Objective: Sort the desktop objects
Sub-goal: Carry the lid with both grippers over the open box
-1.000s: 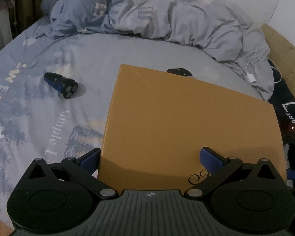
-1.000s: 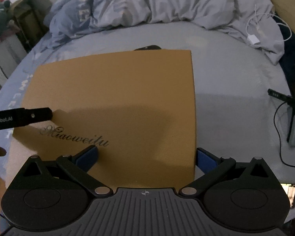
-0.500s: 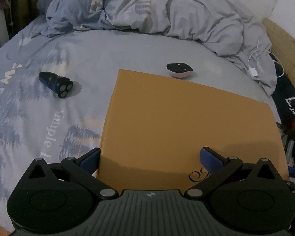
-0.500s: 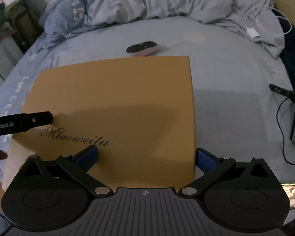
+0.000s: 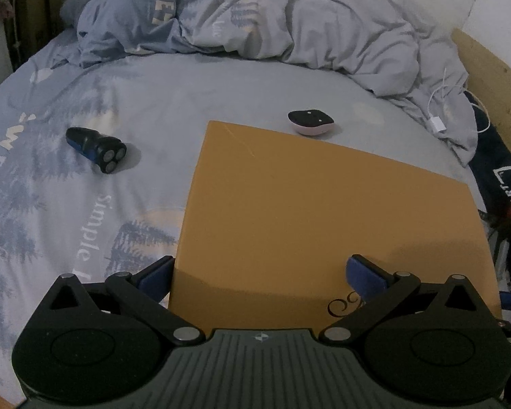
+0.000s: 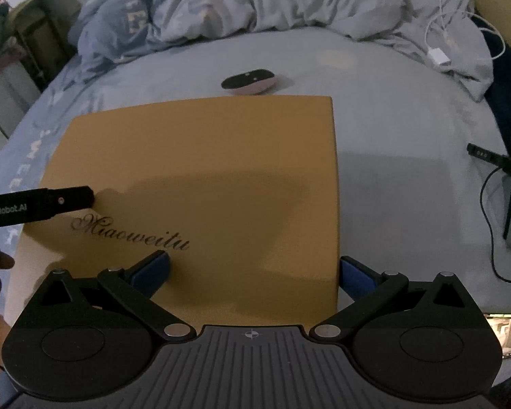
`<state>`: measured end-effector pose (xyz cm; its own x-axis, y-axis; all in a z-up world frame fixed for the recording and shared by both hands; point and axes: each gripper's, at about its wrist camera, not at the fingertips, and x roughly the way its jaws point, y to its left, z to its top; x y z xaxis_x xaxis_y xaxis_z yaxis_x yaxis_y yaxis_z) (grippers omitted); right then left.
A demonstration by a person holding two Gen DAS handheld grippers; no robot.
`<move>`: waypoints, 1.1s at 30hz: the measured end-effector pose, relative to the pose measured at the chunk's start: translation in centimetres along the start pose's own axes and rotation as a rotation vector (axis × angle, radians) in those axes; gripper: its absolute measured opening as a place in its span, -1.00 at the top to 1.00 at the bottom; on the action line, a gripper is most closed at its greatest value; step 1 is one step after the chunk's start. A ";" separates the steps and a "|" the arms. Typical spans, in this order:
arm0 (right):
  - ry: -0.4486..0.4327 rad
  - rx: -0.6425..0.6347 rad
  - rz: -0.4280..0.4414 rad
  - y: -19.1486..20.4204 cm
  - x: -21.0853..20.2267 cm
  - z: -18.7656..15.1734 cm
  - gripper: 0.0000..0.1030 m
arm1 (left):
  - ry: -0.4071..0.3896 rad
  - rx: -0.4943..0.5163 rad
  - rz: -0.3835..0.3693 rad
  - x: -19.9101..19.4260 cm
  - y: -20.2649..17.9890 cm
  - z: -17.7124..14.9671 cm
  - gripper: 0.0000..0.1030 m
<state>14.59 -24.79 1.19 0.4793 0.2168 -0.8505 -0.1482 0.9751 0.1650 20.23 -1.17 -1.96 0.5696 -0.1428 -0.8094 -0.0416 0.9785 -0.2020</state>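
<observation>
A flat orange-brown box with script lettering lies on the bed; it also shows in the right wrist view. My left gripper is open, its fingers astride the box's near left corner. My right gripper is open, its fingers astride the near right corner. A blue and black electric shaver lies left of the box. A small black and pink oval device lies just beyond the box's far edge, also seen in the right wrist view. The left gripper's finger shows over the box's left edge.
A rumpled grey duvet fills the back of the bed. A white charger and cable lie at the right by the wooden bed frame. A black stand with cables and a lit phone screen sit at the right.
Both grippers have pulled back and risen slightly, so the oval device beyond the box has come fully into view. The jaws stay open around the box corners.
</observation>
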 end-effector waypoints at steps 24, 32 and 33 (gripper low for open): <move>-0.002 -0.059 -0.020 2.3 -0.2 -0.4 -1.00 | 0.019 -0.016 0.000 0.5 1.9 -0.4 -1.00; 0.013 -0.071 -0.032 2.4 0.6 -0.9 -1.00 | 0.034 -0.007 0.005 1.2 1.9 -0.7 -1.00; 0.013 -0.071 -0.033 2.3 0.7 -0.9 -1.00 | 0.034 -0.007 0.005 1.3 1.9 -0.8 -1.00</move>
<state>13.76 -22.43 0.53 0.4736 0.1838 -0.8613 -0.1943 0.9757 0.1014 20.22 0.36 -3.84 0.5409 -0.1426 -0.8289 -0.0502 0.9783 -0.2011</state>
